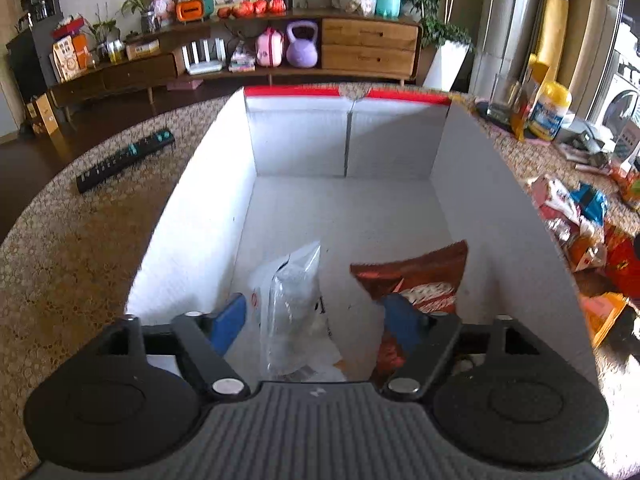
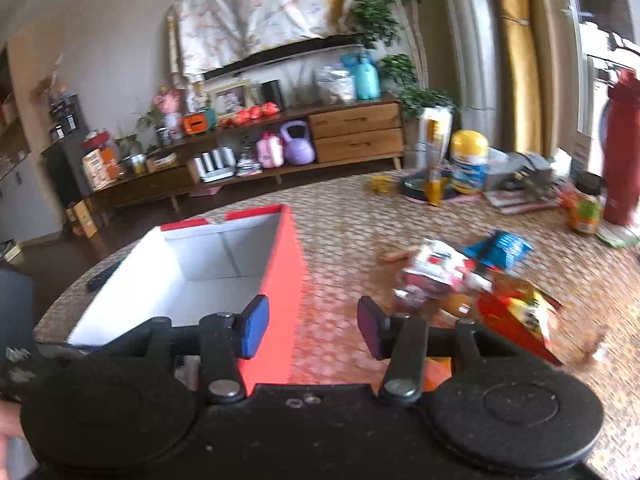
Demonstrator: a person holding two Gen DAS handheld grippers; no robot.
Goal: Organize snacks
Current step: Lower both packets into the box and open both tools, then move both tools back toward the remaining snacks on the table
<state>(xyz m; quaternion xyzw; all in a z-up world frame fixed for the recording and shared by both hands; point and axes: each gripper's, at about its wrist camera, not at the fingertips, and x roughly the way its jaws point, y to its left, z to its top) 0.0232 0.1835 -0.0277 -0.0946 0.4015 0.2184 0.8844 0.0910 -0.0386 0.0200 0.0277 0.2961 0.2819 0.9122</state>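
Left gripper (image 1: 316,320) above near end of red box (image 1: 480,184), fingers spread wide, holding nothing. Inside box, near end: clear plastic snack bag (image 1: 292,300) on left, brown snack bag (image 1: 420,280) leaning on right wall. Right gripper (image 2: 312,326) just right of box (image 2: 288,280), fingers apart, empty. Remaining snack pile (image 2: 472,280) on patterned tablecloth (image 2: 352,216), right of box.

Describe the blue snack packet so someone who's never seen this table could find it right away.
Start at the red box with the white inside, standing on the patterned table. To its right lies a loose pile of snack packets. The blue snack packet sits at the pile's far edge, the only blue one among red, white and orange wrappers.
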